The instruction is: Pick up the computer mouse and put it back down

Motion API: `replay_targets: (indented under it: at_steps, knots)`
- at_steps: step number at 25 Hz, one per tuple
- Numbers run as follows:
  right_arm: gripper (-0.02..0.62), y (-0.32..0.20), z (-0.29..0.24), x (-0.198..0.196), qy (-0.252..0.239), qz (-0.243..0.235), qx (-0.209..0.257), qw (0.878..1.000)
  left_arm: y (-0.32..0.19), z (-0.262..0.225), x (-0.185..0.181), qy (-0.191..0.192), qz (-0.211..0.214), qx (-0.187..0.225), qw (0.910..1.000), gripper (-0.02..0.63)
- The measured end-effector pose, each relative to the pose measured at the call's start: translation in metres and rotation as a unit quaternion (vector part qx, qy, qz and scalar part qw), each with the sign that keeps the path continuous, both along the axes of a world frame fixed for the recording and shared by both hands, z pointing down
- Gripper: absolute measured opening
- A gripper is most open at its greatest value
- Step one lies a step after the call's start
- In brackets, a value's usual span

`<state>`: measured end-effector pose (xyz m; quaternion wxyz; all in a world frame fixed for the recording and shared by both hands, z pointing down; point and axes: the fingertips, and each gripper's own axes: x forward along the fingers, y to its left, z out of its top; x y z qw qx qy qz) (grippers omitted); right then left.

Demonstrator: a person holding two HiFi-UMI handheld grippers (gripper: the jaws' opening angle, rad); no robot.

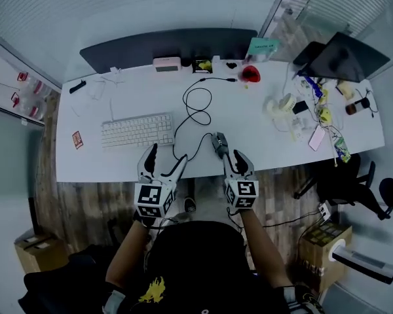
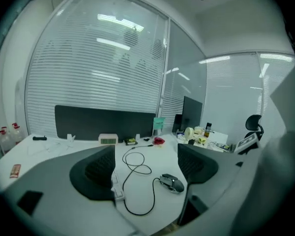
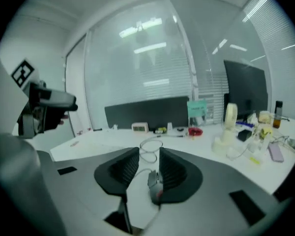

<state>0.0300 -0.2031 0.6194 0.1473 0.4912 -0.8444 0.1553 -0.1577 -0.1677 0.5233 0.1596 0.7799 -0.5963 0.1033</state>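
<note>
The computer mouse (image 1: 220,142) is lying flat on the white table (image 1: 249,116), near its front edge and a little right of the middle. Its cable (image 1: 196,106) is running off in loops toward the back edge.

The right claw (image 1: 236,159) is reaching in over the front edge, pointing toward the back and tilting slightly down. Its jaws are standing partly apart. In the right gripper view the mouse (image 3: 155,183) is sitting in the gap of the right claw (image 3: 147,161), close against the right-hand jaw, while bare table is showing between the mouse and the left-hand jaw. The pads are not clamping it from both sides, and the mouse is resting on the table.

The left claw (image 1: 168,154) is hovering over the front edge just left of the right claw, beside the near right corner of the keyboard (image 1: 137,131). Its jaws are spread wide with nothing gripped. In the left gripper view the gap of the left claw (image 2: 146,168) is framing only table and cable, and the mouse (image 2: 173,183) is lying ahead of it, toward the right-hand jaw and apart from it.
</note>
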Motion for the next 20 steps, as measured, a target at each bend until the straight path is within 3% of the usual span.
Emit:
replay_targets:
  at_steps: [4,7,9,11,13,16,19,20]
  knots:
    - [0.015,0.025,-0.128,0.026,-0.029,0.026,0.135,0.99,0.03,-0.06,-0.009,-0.008,-0.011,0.073,0.9972,0.357]
    - [0.015,0.053,-0.208,0.045,-0.048,0.038,0.215,0.975,0.056,-0.104,-0.008,-0.024,-0.011,0.128,0.9914,0.32]
    - [0.015,0.074,-0.25,0.052,-0.047,0.038,0.258,0.964,0.072,-0.138,-0.012,-0.056,-0.033,0.19,0.9796,0.272]
    - [0.015,0.094,-0.275,0.056,-0.047,0.04,0.277,0.959,0.088,-0.169,-0.016,-0.094,-0.061,0.25,0.9616,0.188]
    - [0.015,0.109,-0.283,0.058,-0.047,0.038,0.277,0.959,0.103,-0.182,-0.017,-0.132,-0.056,0.264,0.954,0.16]
    - [0.015,0.129,-0.279,0.062,-0.041,0.036,0.268,0.962,0.117,-0.18,-0.019,-0.065,-0.071,0.245,0.9647,0.118]
    - [0.015,0.146,-0.272,0.072,-0.03,0.038,0.261,0.964,0.126,-0.177,-0.016,-0.053,-0.072,0.244,0.9657,0.015]
    - [0.015,0.151,-0.268,0.074,-0.027,0.036,0.255,0.966,0.131,-0.178,-0.015,-0.052,-0.074,0.244,0.9655,0.012]
